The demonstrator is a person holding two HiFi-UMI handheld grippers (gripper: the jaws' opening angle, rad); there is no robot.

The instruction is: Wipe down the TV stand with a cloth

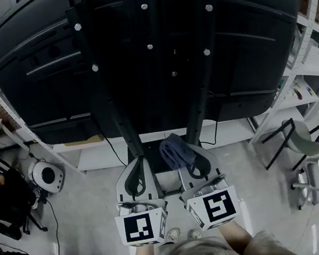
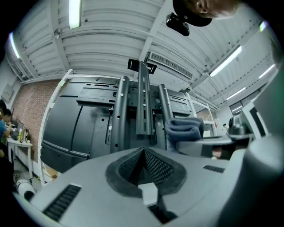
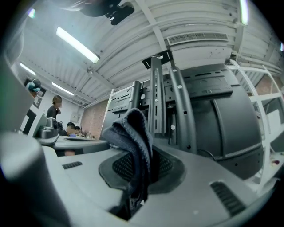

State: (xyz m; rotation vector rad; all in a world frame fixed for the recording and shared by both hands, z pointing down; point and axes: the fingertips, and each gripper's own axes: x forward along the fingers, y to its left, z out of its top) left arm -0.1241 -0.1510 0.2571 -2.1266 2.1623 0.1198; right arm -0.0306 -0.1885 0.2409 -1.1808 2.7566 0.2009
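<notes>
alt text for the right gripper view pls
The right gripper has its grey jaws shut on a folded blue-grey cloth that sticks up between them. Behind stand the black metal uprights of the TV stand against the back of a large black screen.

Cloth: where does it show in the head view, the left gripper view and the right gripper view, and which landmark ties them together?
Head view: cloth low centre, at the tips of the right gripper tongs.
Left gripper view: cloth right of centre, beside the posts.
Right gripper view: cloth centre, pinched between the tongs.
Shared landmark: the TV stand's black upright posts, behind the cloth in every view.
</notes>
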